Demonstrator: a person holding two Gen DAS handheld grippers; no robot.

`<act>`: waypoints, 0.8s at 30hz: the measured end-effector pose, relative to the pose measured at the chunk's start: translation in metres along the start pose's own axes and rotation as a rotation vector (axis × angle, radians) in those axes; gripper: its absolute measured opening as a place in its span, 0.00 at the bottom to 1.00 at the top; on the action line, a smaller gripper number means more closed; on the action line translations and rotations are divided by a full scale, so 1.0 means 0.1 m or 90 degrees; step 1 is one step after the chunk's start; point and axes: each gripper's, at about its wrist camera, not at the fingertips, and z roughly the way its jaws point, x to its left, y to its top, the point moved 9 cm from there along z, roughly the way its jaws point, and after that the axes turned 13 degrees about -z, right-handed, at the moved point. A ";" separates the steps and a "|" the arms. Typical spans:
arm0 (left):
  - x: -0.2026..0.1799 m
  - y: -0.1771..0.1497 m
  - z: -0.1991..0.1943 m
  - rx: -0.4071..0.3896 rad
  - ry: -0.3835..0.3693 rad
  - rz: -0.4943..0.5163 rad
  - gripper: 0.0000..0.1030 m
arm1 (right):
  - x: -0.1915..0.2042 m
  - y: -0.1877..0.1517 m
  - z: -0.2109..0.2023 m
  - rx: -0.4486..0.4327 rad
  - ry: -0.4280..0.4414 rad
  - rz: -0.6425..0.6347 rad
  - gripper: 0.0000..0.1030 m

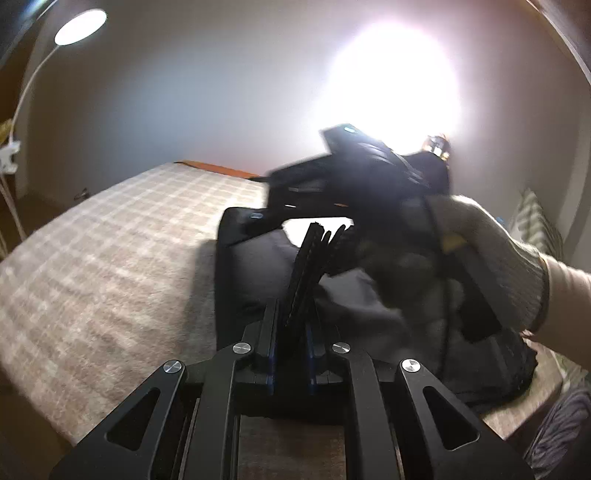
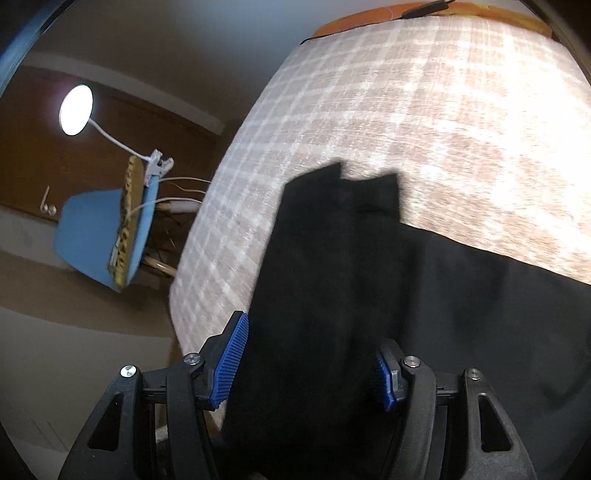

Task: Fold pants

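Black pants [image 1: 255, 273] lie on a beige checked bed cover [image 1: 110, 251]. My left gripper [image 1: 317, 236] has its fingers pressed together above the pants; whether cloth is pinched between them I cannot tell. The other gripper [image 1: 332, 173], held by a gloved hand [image 1: 491, 251], hovers blurred just beyond it. In the right wrist view my right gripper [image 2: 306, 362] is open, its blue pads [image 2: 231, 362] wide apart with the black pants [image 2: 351, 277] lying between and in front of them on the bed cover [image 2: 424, 110].
A white clip lamp [image 2: 75, 109] and a blue chair [image 2: 99, 236] stand left of the bed. A bright light [image 1: 395, 77] glares on the wall. A striped cushion [image 1: 535, 221] lies at the right. An orange edge [image 2: 369, 14] runs along the bed's far side.
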 end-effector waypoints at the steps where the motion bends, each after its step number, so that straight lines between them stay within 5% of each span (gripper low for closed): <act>1: -0.02 -0.01 0.01 0.003 0.002 0.007 0.10 | 0.01 0.01 0.00 -0.003 -0.007 -0.005 0.42; 2: -0.02 -0.01 0.02 0.006 0.003 0.008 0.10 | 0.03 0.02 0.00 -0.002 -0.019 -0.012 0.29; 8: -0.11 -0.05 0.07 0.055 -0.025 0.020 0.11 | 0.04 -0.04 -0.24 -0.013 -0.078 -0.050 0.09; 10: -0.18 -0.06 0.09 0.079 -0.037 0.022 0.19 | -0.03 -0.10 -0.40 -0.026 -0.101 -0.050 0.08; 13: -0.24 0.00 -0.04 0.088 -0.051 0.014 0.47 | -0.14 -0.20 -0.64 -0.046 -0.119 -0.044 0.07; 17: -0.16 0.19 -0.26 0.062 -0.049 -0.002 0.49 | -0.23 -0.37 -1.03 -0.082 -0.155 -0.042 0.05; 24: -0.04 0.32 -0.08 0.075 -0.024 0.008 0.49 | -0.49 -0.77 -1.75 -0.136 -0.185 -0.008 0.05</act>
